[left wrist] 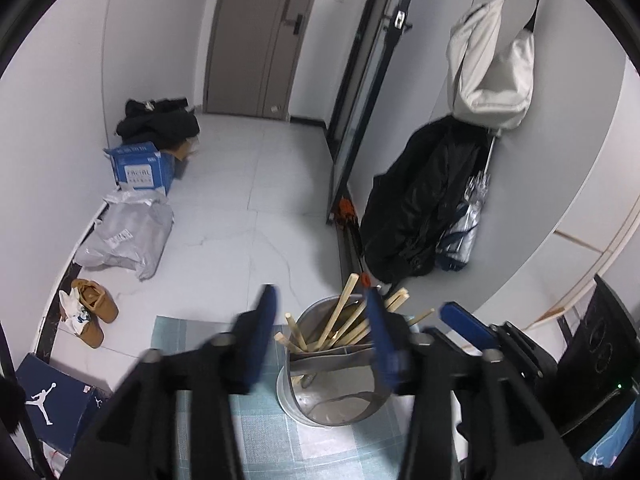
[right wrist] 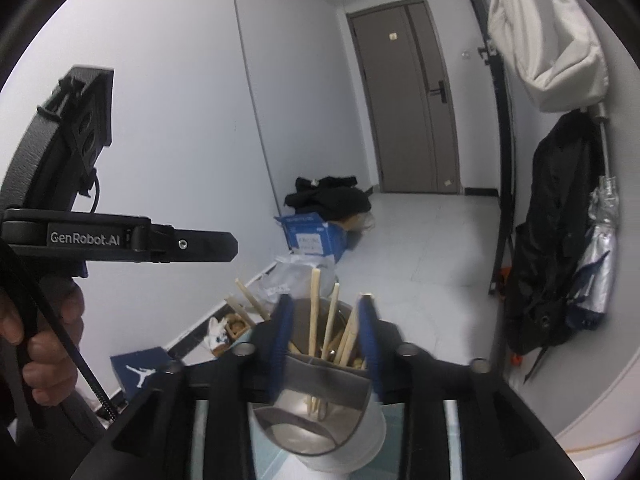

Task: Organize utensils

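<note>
your left gripper (left wrist: 320,320) sits partway open, blue-padded jaws standing either side of the metal holder (left wrist: 332,392). the left pad is clear of it; the right pad overlaps the rim in the left wrist view, but contact can't be told thru the blur. nothing is pinched between them.

your right gripper (right wrist: 326,328) is also partway open, jaws straddling the holder's (right wrist: 320,420) upper part w/ the wooden chopsticks (right wrist: 330,324) rising in the gap. pads look just beside the rim on both sides; can't tell if they press on it. your hand (right wrist: 40,344) wraps the left tool's grip at the left of the right wrist view.

holder: round, shiny steel, upright on a pale blue checked cloth (left wrist: 264,432), w/ a divider strip across the mouth. chopsticks (left wrist: 344,324) stand in the far half, light wood, fanned out and leaning diff ways, tips above the rim. the near half is empty, bare metal.
</note>
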Demonstrator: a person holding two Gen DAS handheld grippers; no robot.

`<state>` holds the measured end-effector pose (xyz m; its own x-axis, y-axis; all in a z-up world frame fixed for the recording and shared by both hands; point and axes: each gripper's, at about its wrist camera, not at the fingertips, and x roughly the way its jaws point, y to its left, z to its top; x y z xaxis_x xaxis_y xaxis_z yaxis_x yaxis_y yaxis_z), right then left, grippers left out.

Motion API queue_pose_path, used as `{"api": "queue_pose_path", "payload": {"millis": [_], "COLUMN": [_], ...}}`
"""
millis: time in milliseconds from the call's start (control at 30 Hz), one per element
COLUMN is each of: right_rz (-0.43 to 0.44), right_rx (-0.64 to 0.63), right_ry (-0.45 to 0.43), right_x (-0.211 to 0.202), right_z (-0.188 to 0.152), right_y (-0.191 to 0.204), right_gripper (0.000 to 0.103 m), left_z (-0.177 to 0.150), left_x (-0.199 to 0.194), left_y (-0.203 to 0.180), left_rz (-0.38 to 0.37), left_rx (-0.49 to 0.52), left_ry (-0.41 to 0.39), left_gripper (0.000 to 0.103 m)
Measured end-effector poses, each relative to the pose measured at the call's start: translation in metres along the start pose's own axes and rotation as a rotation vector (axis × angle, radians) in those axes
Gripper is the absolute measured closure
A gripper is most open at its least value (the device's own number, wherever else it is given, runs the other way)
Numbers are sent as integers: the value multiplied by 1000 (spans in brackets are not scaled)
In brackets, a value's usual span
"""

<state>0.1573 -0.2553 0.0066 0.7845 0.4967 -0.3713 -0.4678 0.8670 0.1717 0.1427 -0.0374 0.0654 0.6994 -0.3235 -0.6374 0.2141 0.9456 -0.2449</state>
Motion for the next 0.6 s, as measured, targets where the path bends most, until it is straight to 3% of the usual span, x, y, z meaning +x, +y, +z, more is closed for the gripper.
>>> {"api": "queue_pose_path", "payload": {"millis": [233,433,600], "right_rz": [-25,-54,-47], "right_rx": [0,9,7], "right_ry": [-65,-124,-154], "right_x": [-44,-82,-104], "right_z": [4,3,-1], "right_y": [10,20,29], "right_gripper": [41,20,17], "left_z": [-7,-20,-37], "left_x": [-36,-59,-77], "left_y": [-5,-4,-6], "left_rz": [76,139,184], "left_rx": [-18,-45,-46], "left_ry": [-122,-196,-276], "left_gripper": [18,7,1]}}
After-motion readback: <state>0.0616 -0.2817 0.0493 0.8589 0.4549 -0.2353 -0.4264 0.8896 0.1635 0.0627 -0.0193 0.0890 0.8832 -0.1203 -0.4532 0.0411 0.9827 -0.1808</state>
